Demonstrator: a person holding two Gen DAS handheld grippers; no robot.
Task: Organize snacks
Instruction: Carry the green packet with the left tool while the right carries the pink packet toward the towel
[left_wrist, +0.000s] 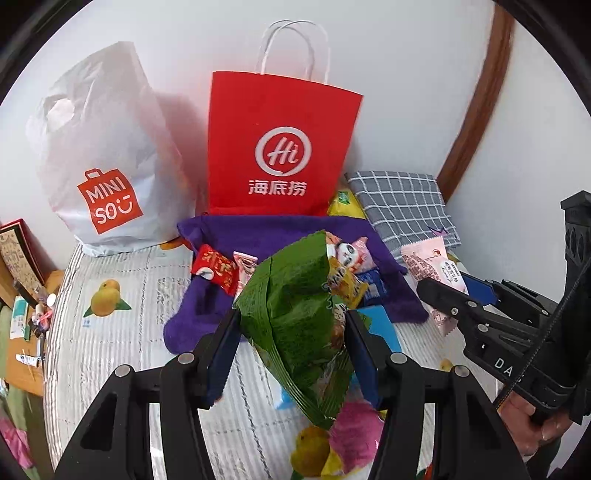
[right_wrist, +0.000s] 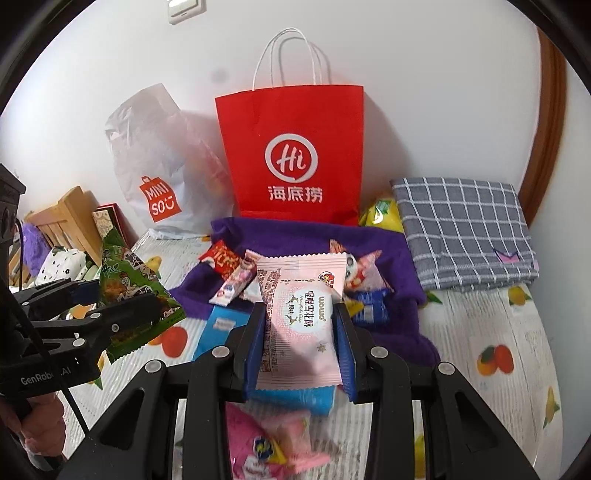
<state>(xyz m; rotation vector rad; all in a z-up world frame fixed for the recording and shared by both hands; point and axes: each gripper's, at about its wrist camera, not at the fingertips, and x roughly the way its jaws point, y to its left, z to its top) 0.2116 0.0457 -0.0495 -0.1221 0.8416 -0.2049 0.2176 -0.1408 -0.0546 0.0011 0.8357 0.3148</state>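
Observation:
My left gripper (left_wrist: 291, 325) is shut on a green snack packet (left_wrist: 295, 314) and holds it above the table; it also shows in the right wrist view (right_wrist: 129, 291). My right gripper (right_wrist: 300, 314) is shut on a pink snack packet (right_wrist: 301, 314), also seen in the left wrist view (left_wrist: 430, 269). A red paper bag (right_wrist: 295, 147) stands upright at the back against the wall, beyond both grippers. Several small snacks lie on a purple towel (right_wrist: 391, 251), among them a red packet (right_wrist: 223, 260) and a blue packet (right_wrist: 369, 304).
A white Miniso plastic bag (left_wrist: 107, 158) stands left of the red bag. A folded grey checked cloth (right_wrist: 461, 229) lies at the right, a yellow packet (right_wrist: 380, 216) beside it. Blue (right_wrist: 218, 325) and pink (right_wrist: 266, 439) packets lie on the fruit-print tablecloth (right_wrist: 491, 332).

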